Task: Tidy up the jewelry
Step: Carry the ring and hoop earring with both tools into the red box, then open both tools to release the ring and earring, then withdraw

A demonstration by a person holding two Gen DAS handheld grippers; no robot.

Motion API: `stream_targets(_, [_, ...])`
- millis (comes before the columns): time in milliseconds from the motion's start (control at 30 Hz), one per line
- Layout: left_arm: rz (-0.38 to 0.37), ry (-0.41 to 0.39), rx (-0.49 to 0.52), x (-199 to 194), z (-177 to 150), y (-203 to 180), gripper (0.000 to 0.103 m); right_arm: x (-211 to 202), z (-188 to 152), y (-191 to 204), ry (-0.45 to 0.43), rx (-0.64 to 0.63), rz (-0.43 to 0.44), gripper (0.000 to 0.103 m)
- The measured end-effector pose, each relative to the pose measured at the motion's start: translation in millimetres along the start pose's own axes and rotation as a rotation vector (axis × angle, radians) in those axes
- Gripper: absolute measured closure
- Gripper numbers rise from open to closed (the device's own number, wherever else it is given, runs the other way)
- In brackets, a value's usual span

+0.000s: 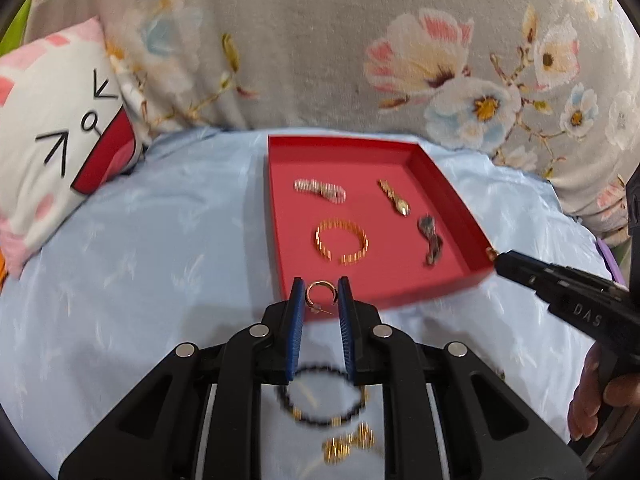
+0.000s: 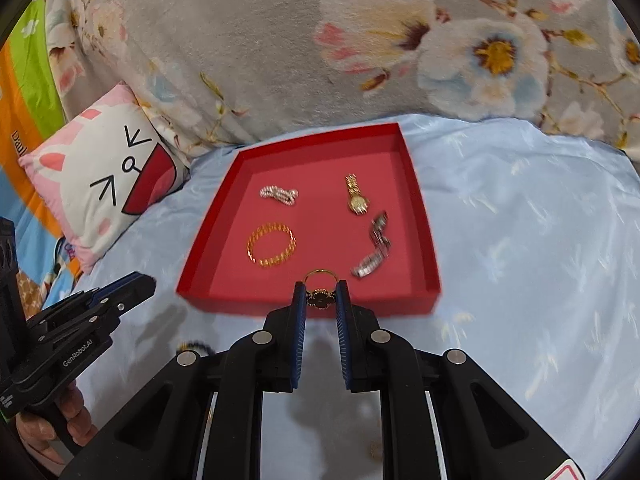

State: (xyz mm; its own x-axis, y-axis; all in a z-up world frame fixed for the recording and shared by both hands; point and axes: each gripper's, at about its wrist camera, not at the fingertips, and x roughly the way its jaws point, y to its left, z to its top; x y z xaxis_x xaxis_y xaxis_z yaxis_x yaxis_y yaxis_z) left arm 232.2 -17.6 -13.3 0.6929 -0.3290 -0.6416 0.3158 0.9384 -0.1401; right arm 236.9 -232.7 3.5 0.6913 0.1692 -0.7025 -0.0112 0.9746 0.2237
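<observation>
A red tray (image 1: 448, 184) (image 2: 424, 240) lies on the light blue bedsheet. In it lie a silver bracelet (image 1: 320, 189) (image 2: 279, 194), a gold bracelet (image 1: 342, 241) (image 2: 272, 245), a gold watch (image 1: 395, 197) (image 2: 356, 195) and a dark silver watch (image 1: 430, 240) (image 2: 374, 250). My left gripper (image 1: 320, 294) is shut on a gold hoop earring (image 1: 319, 291) at the tray's near edge. My right gripper (image 2: 320, 295) is shut on a gold ring with a dark round top (image 2: 319, 298), just above the tray's near wall; it also shows in the left wrist view (image 1: 496, 258).
A black beaded bracelet (image 1: 322, 398) and a gold piece (image 1: 350, 442) lie on the sheet under my left gripper. A cat-face pillow (image 1: 52, 132) (image 2: 108, 184) sits at the left. A grey floral blanket (image 1: 320, 40) (image 2: 320, 40) rises behind the tray.
</observation>
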Motion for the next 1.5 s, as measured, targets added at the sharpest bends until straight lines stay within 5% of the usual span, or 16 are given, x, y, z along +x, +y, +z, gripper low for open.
stream_targets(367, [-0.017,0.063,-0.013,85.7,31.3,1.8,0.087,77.8,20.5,0.1,0.086,-0.017,-0.003,0.089])
stream_targets(667, [-0.013,0.078,-0.002,105.9,28.3,-0.4,0.081,91.7,21.4,2.3,0.075,-0.038,-0.021,0.085])
stream_targets(867, [0.022,0.023,-0.043,83.8,35.8,8.7,0.044,54.9,26.2,-2.2,-0.001,-0.021,-0.022,0.068])
stream_targets(1133, [0.045,-0.03,-0.105,18.0,21.0,38.6,0.036,-12.0,-10.0,-14.1,-0.028,0.031,-0.018,0.063])
stream_targets(1500, [0.07,0.077,-0.119,-22.0,-53.8,44.6,0.036,-58.0,-89.8,-27.4,0.043,0.08,-0.087,0.063])
